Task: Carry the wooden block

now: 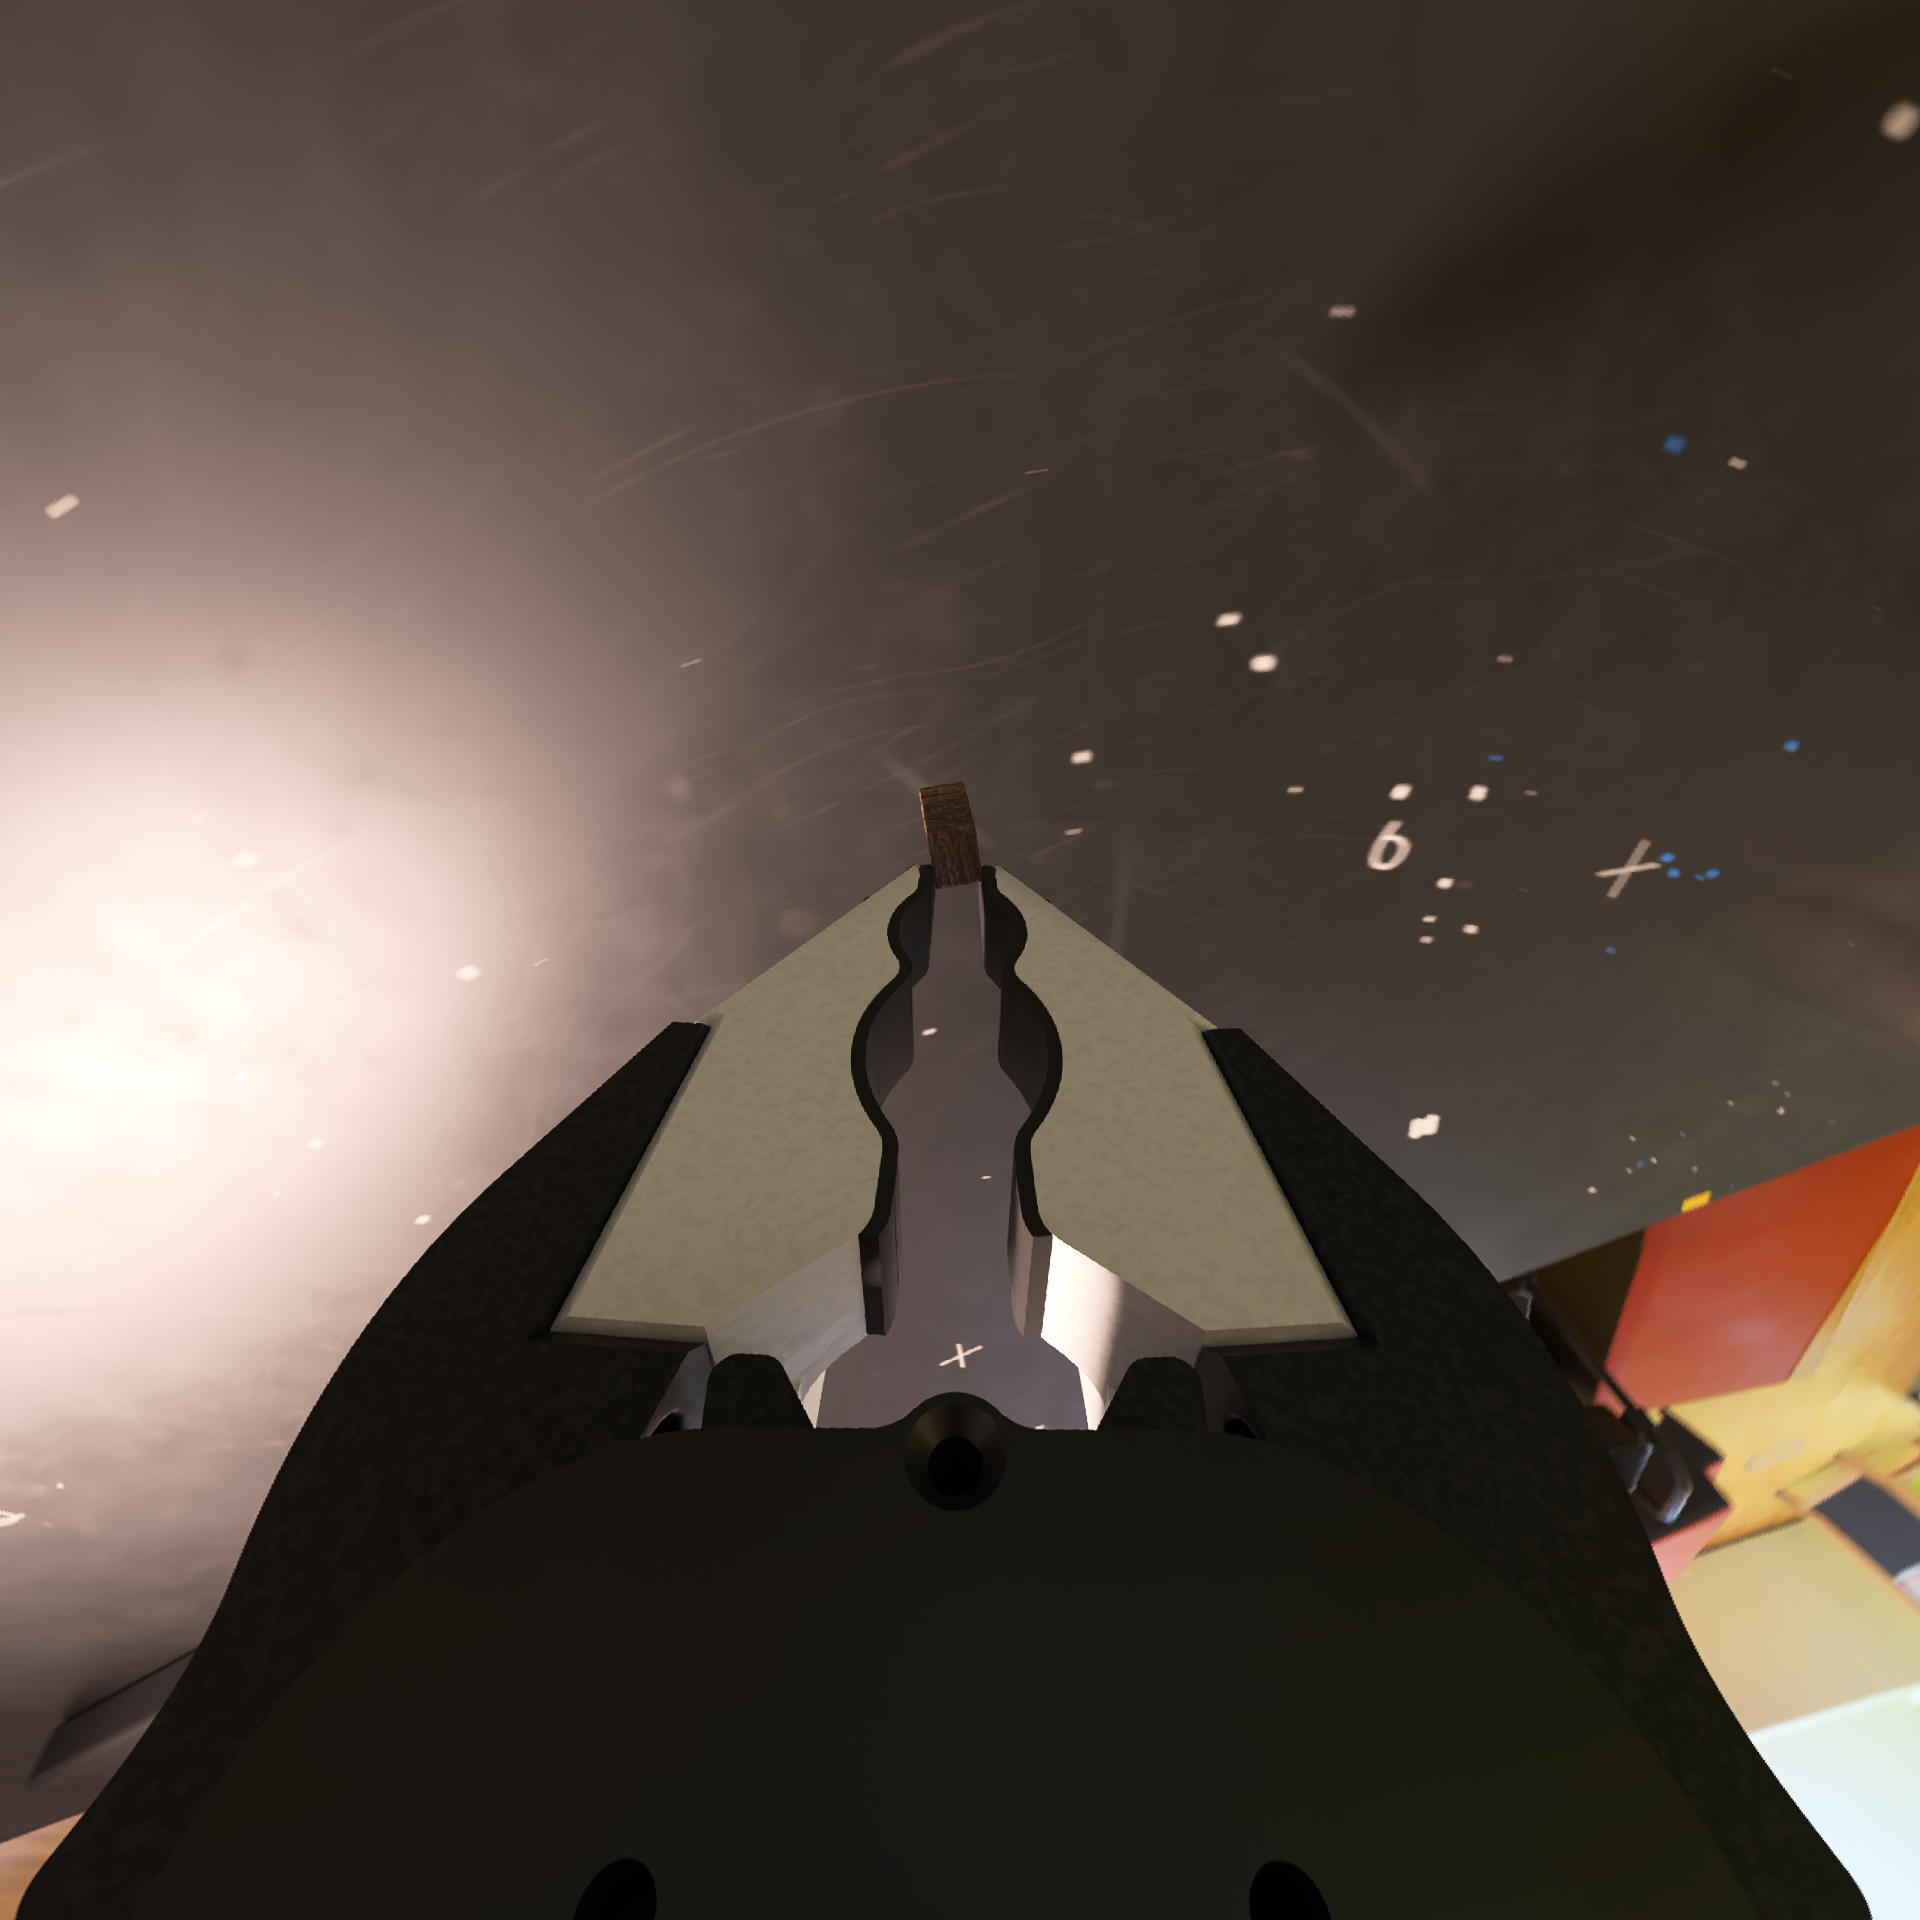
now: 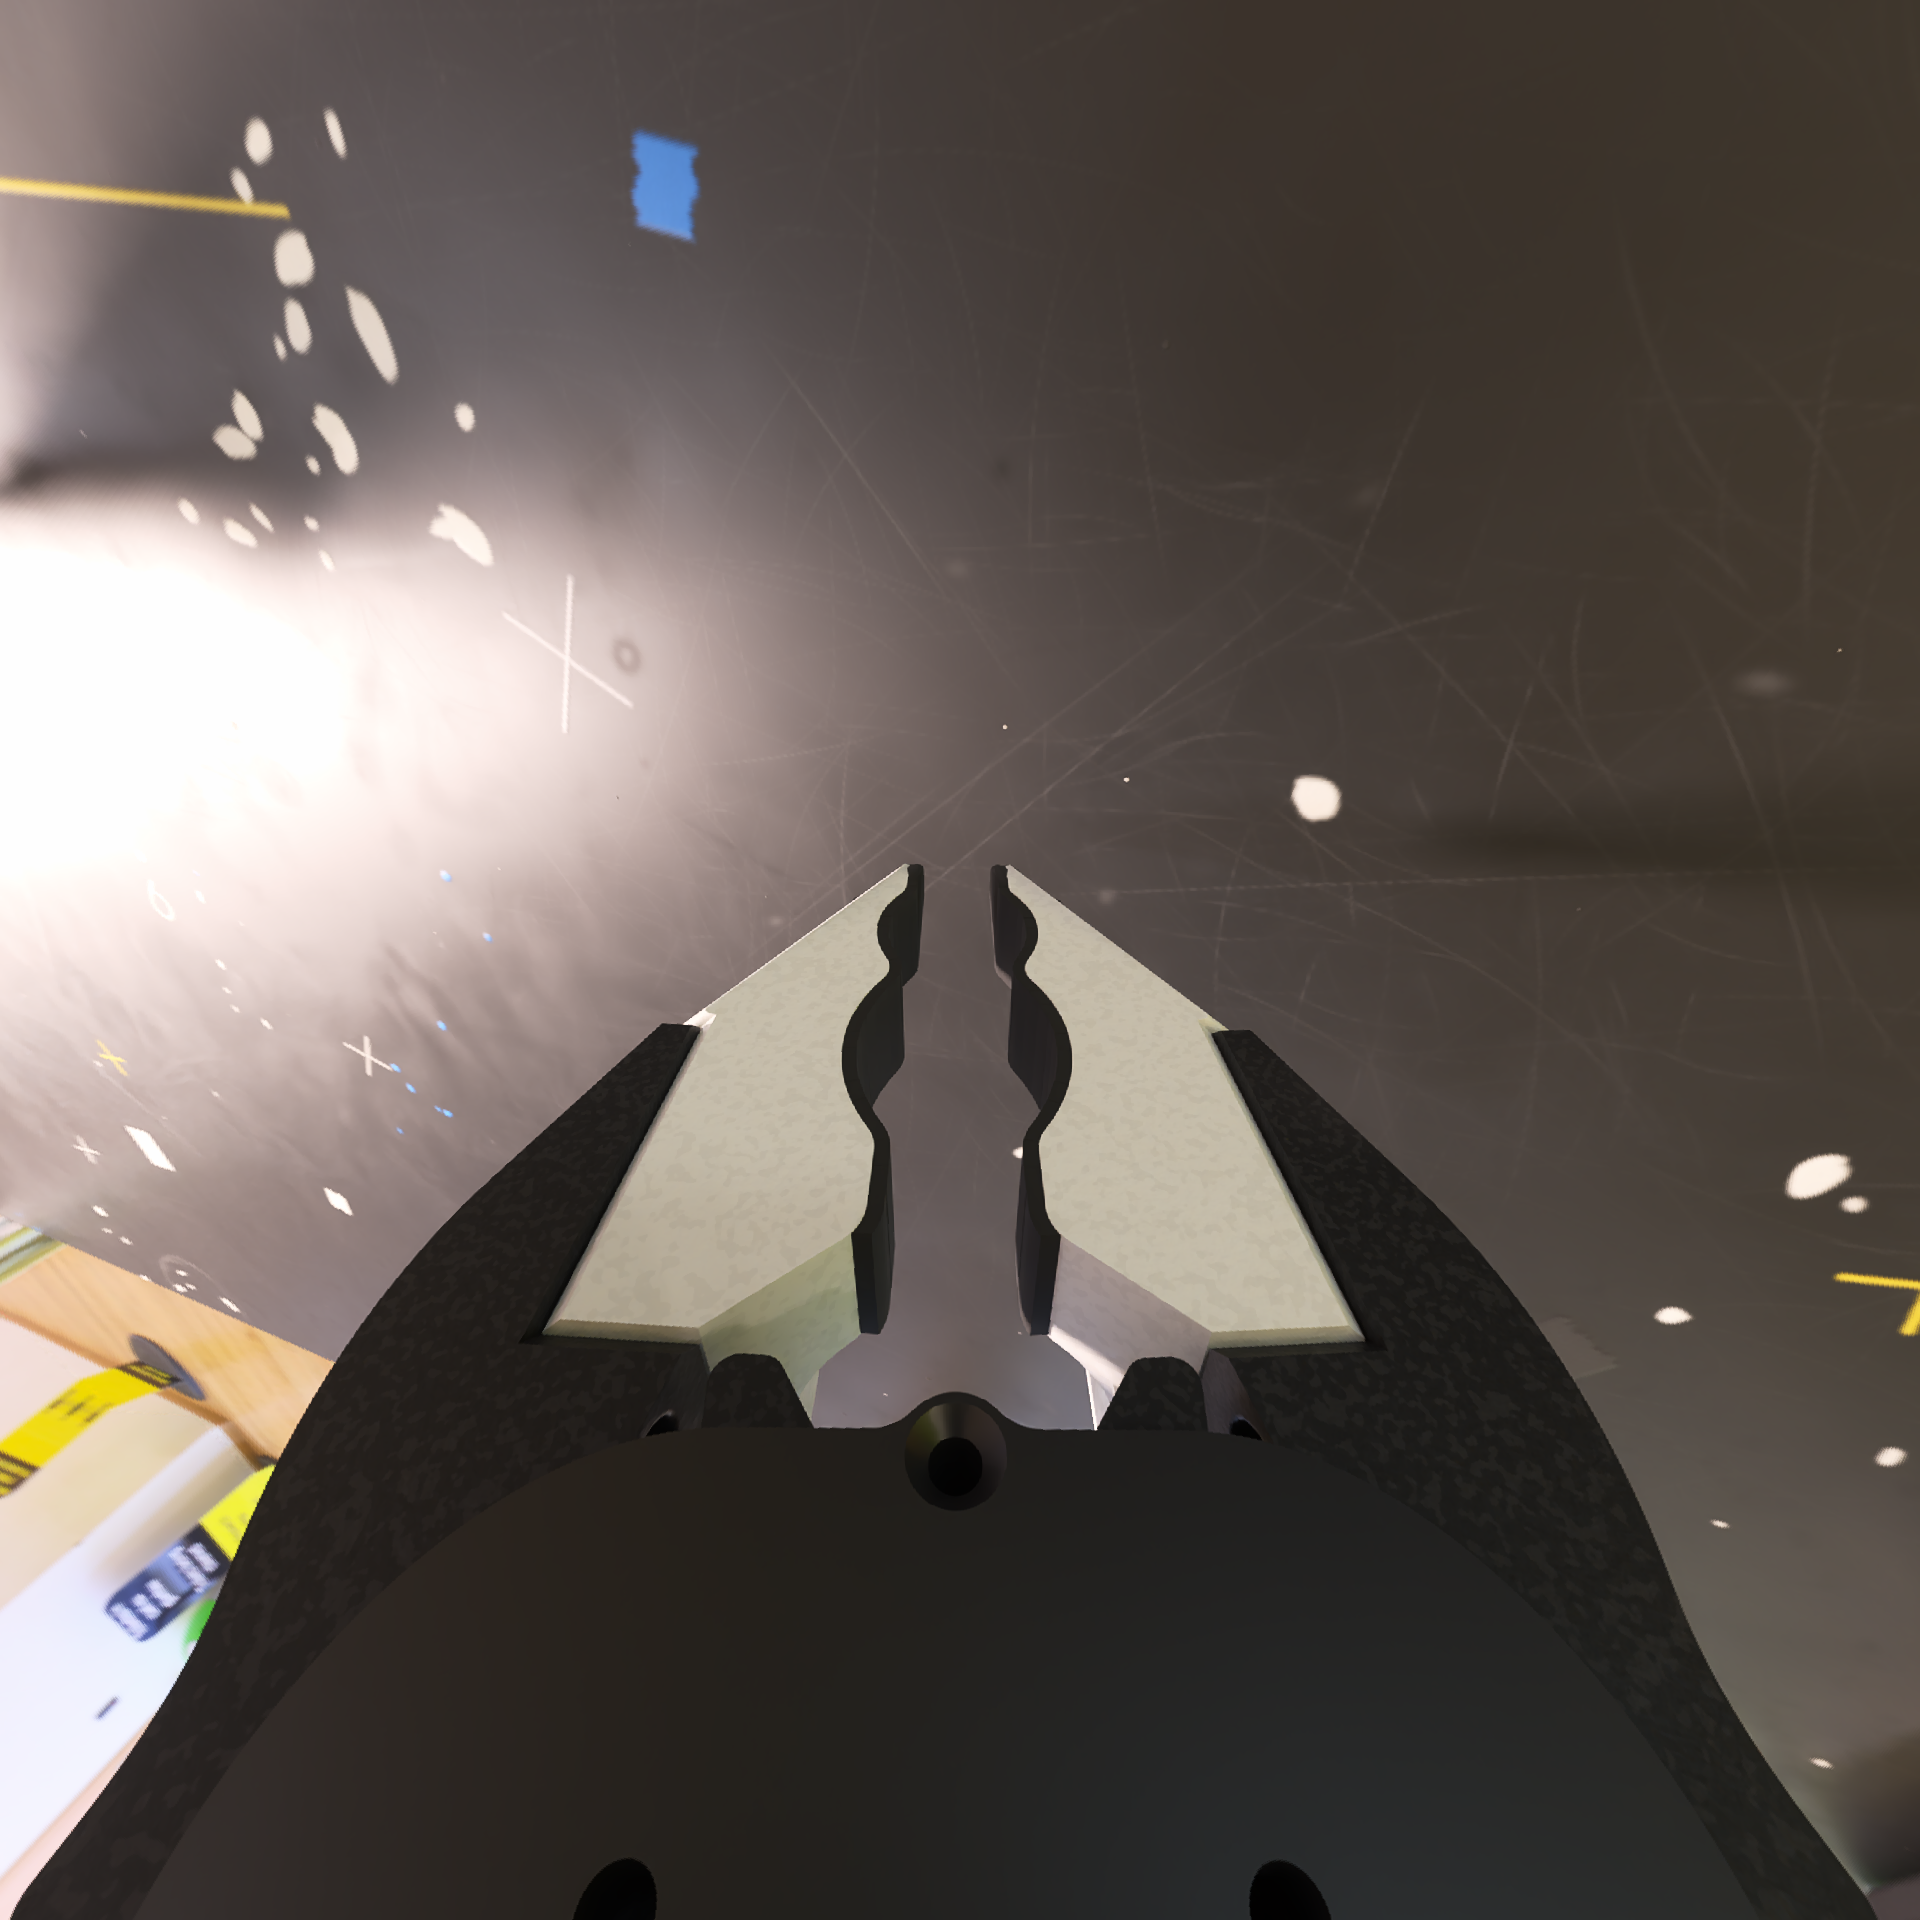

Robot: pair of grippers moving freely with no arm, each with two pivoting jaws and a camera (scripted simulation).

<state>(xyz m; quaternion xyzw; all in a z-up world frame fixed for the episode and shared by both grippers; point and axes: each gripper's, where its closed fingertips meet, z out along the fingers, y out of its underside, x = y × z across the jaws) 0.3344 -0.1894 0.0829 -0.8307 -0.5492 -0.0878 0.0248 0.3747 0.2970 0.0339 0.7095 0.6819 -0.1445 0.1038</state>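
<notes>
My left gripper (image 1: pixel 953 873) is shut on a small brown wooden block (image 1: pixel 950 831). The block is pinched between the very tips of the fingers and sticks out forward past them, over the dark scratched table (image 1: pixel 1039 416). My right gripper (image 2: pixel 954 873) holds nothing. Its jaws stand a narrow gap apart, and only the dark table surface (image 2: pixel 1351 520) shows between and ahead of them. The block does not show in the right wrist view, and neither gripper shows in the other's view.
A red and yellow box-like object (image 1: pixel 1766 1351) lies at the lower right of the left wrist view. A wooden edge with yellow tape (image 2: pixel 125 1382) is at the lower left of the right wrist view. A blue tape patch (image 2: pixel 665 185) and white specks mark the table.
</notes>
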